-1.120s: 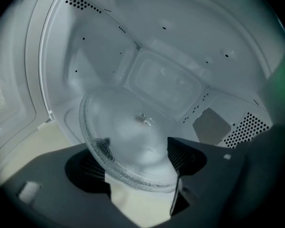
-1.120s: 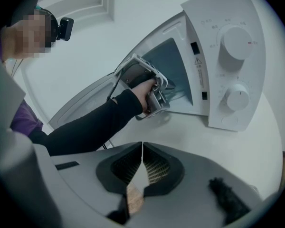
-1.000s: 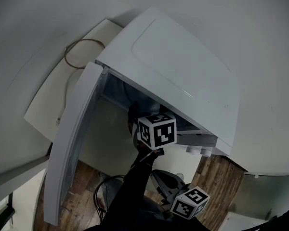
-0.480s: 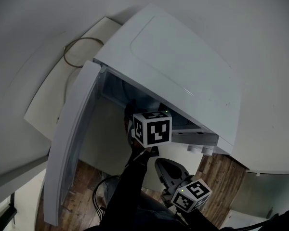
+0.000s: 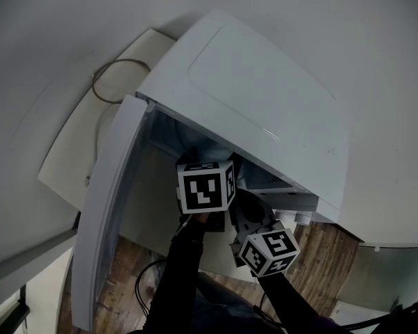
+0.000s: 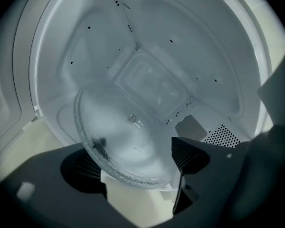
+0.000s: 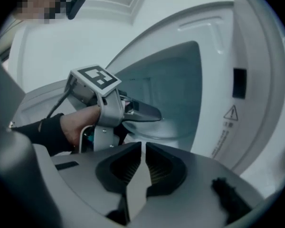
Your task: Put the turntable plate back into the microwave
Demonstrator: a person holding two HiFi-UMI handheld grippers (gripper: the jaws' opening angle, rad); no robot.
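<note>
microwave [image 5: 251, 96] interior mostly hidden, warning label [image 7: 230, 113] unreadable

The microwave [image 5: 265, 96] has its door [image 5: 111, 207] swung wide, walling off the approach from its left and leaving its mouth open at the front. The left tool [image 6: 133, 146] sits in that mouth. Its jaws have just been opening, with the turntable plate [image 6: 123, 137] rim between them. The plate covers most of the microwave's floor, with free space above it. The right tool [image 7: 142, 148], jaws together, crowds the mouth from just outside.
</note>
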